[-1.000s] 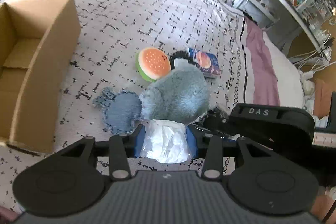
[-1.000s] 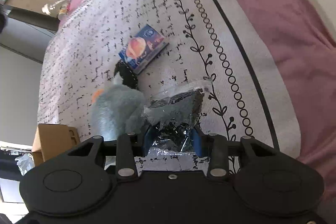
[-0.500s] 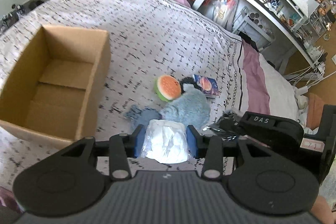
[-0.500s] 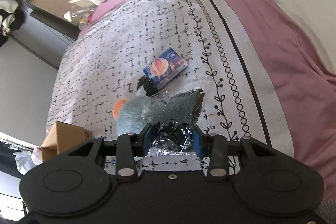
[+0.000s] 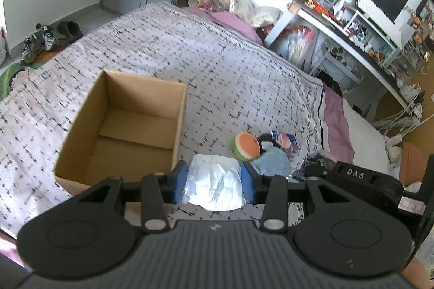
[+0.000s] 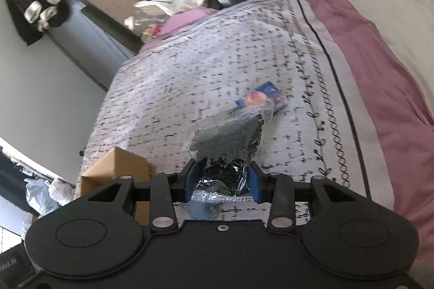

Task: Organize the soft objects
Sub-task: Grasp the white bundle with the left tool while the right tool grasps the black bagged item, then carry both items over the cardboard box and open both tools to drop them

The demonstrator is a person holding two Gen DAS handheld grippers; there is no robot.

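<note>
My left gripper (image 5: 214,184) is shut on a white soft item in clear plastic (image 5: 213,182), held above the bed beside the open, empty cardboard box (image 5: 177,112). My right gripper (image 6: 222,187) is shut on a dark item in a clear plastic bag (image 6: 227,140), also held above the bed; it shows at the right of the left wrist view (image 5: 314,167). On the bedspread lie a watermelon-slice plush (image 5: 245,146), a grey-blue furry plush (image 5: 272,161), a black-and-white plush (image 5: 267,142) and a blue packet (image 5: 286,142).
The box corner shows in the right wrist view (image 6: 116,169), left of the gripper. A cluttered desk with a monitor (image 5: 379,1) stands beyond the bed's right side. A pink sheet (image 6: 366,58) covers the bed's right part. Shoes (image 5: 40,41) lie on the floor, far left.
Both grippers have risen well above the bed with their bagged items. The left one has swung so that the box now sits near the middle of its view.
</note>
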